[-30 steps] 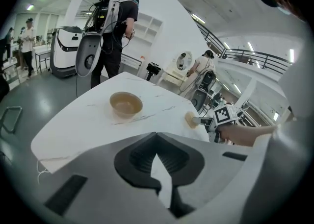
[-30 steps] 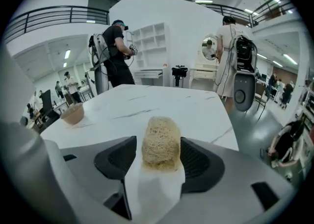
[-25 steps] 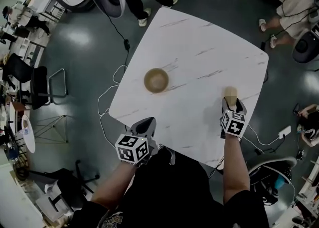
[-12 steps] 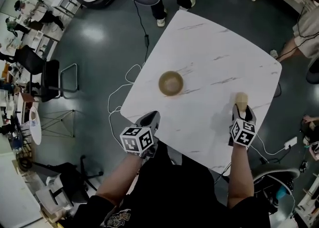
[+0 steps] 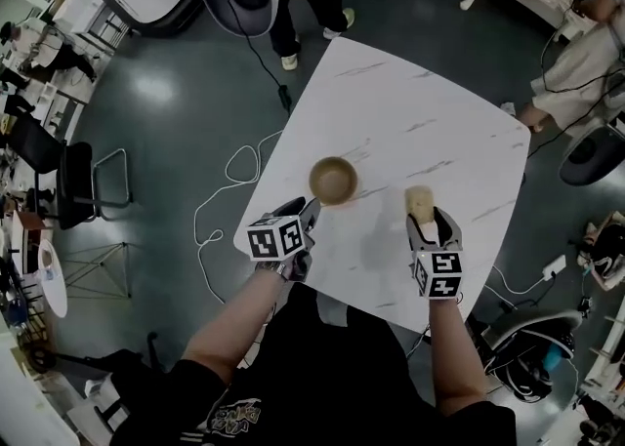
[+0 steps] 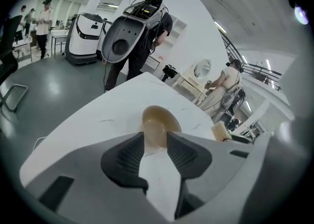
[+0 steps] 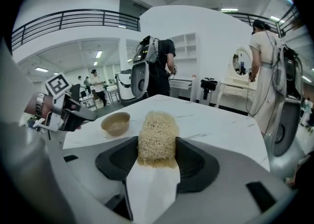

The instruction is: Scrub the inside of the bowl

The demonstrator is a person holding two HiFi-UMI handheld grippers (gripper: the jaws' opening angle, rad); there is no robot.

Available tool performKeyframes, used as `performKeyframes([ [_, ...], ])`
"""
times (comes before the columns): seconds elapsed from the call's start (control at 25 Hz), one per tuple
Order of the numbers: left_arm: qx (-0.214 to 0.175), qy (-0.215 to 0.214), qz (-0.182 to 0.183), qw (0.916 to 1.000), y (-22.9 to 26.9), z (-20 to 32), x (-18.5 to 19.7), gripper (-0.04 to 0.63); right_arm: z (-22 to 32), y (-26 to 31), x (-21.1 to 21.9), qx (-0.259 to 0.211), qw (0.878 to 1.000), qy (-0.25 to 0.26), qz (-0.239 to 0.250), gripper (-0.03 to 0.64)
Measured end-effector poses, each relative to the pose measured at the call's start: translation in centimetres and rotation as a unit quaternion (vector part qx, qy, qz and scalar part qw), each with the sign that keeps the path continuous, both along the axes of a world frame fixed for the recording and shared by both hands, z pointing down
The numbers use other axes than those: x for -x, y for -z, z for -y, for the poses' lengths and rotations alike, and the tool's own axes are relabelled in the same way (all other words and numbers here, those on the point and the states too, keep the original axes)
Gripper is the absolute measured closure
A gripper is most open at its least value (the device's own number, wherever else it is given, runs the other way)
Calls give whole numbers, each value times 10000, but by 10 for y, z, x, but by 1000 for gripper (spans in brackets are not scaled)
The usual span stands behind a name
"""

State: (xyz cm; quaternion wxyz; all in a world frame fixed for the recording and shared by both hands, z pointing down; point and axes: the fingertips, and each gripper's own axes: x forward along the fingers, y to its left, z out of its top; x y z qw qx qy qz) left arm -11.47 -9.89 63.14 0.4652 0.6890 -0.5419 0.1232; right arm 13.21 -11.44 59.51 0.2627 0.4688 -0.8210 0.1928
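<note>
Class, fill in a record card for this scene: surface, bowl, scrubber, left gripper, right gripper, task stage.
surface: white marbled table
bowl: tan, upright, looks empty, on the table
scrubber: pale fibrous pad, apart from the bowl
left gripper: jaws just opened, apart, bowl just ahead, nothing gripped
right gripper: jaws just closed slightly, pads pressing the scrubber
stage: scrubber not yet inside the bowl
</note>
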Motion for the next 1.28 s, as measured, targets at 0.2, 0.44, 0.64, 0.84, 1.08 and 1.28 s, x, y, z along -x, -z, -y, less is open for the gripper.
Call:
performKeyframes([
  [0.2,141,-131,-49,9998,-14,31,4,456,-1,11,54,-46,9992,392,41,370],
  [0.44,329,-330,-6,9989,-35,47,8,456,-1,12,101,-241,9907,1259,-451,370],
  [0.64,411,-552,-42,9976,-44,54,9,456,10,8,123,-120,9891,1385,-490,370],
  [0.84,504,-821,-67,9953,-51,57,3,457,17,3,135,-47,9880,1445,-537,370],
  [1.08,414,-962,307,9940,-52,58,1,577,15,-2,138,-137,9764,1811,-1172,370],
  [1.28,209,-1104,600,9918,-46,59,3,580,11,-1,149,-322,9595,2267,-1638,371],
])
